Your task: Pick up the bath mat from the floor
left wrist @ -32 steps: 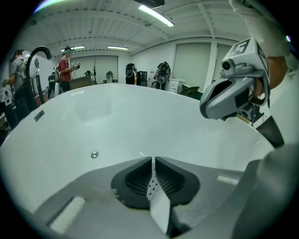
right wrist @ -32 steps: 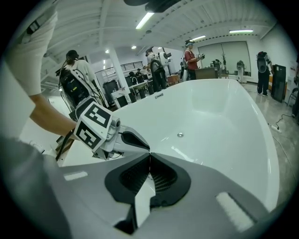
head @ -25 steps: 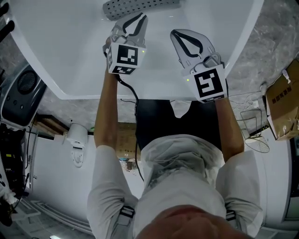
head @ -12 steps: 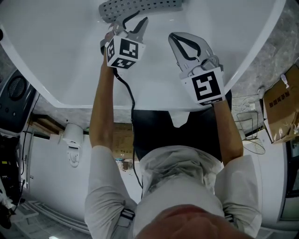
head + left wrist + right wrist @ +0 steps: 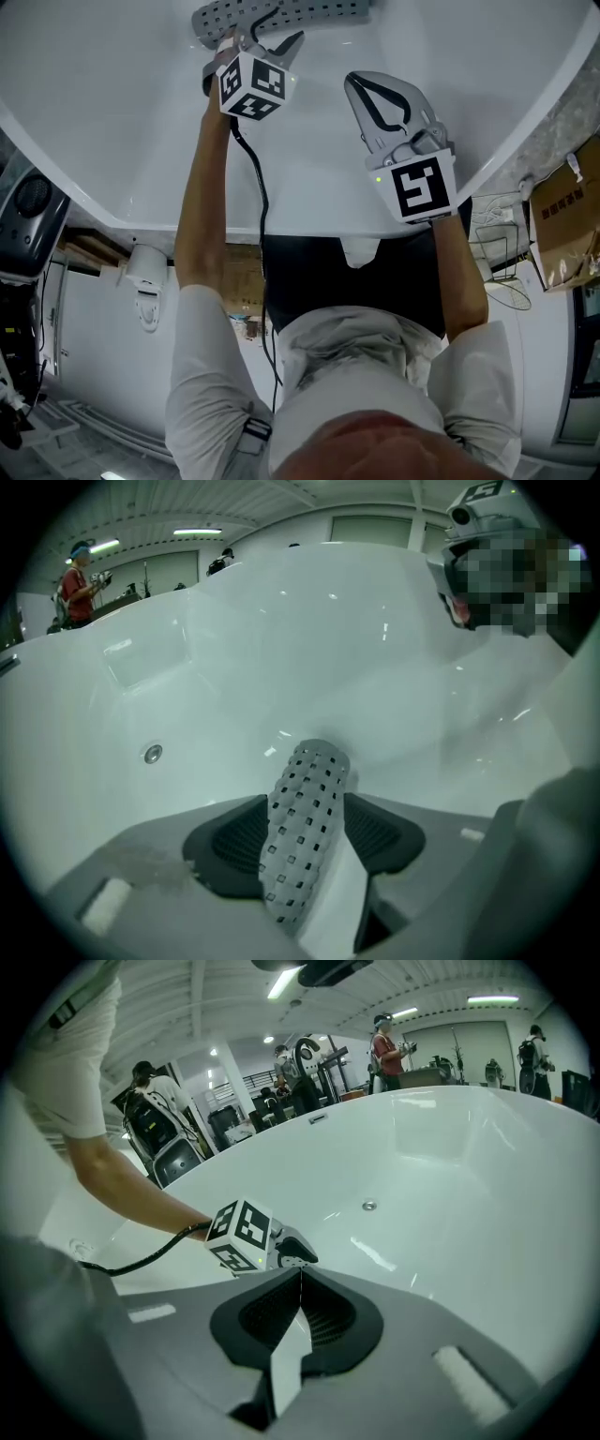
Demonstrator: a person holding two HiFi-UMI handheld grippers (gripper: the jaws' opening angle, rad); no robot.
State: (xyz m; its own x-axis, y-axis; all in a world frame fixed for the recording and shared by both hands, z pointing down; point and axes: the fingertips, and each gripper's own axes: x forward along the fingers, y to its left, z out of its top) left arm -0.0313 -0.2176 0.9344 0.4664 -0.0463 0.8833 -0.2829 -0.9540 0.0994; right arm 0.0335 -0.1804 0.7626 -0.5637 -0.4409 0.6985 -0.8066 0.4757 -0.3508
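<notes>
The bath mat point(image 5: 281, 11) is a grey roll with square holes, lying on the bottom of a white bathtub point(image 5: 141, 112) at the top of the head view. My left gripper point(image 5: 267, 33) reaches down to it. Its jaws have just been opening. In the left gripper view the mat point(image 5: 305, 836) stands between the dark pads point(image 5: 225, 846), which do not visibly press on it. My right gripper point(image 5: 350, 81) hovers over the tub to the right of the mat. It is shut with its tips together point(image 5: 300, 1274) and nothing between them.
The tub's curved rim point(image 5: 309, 220) runs across in front of the person. A round metal fitting point(image 5: 152, 754) sits in the tub wall. A cardboard box point(image 5: 562, 225) and a wire rack point(image 5: 502, 244) stand at the right, a black device point(image 5: 28, 202) at the left.
My left gripper has sunk deeper into the tub to the rolled mat, and its jaws have spread apart. The right gripper has dropped a little and stayed shut.
</notes>
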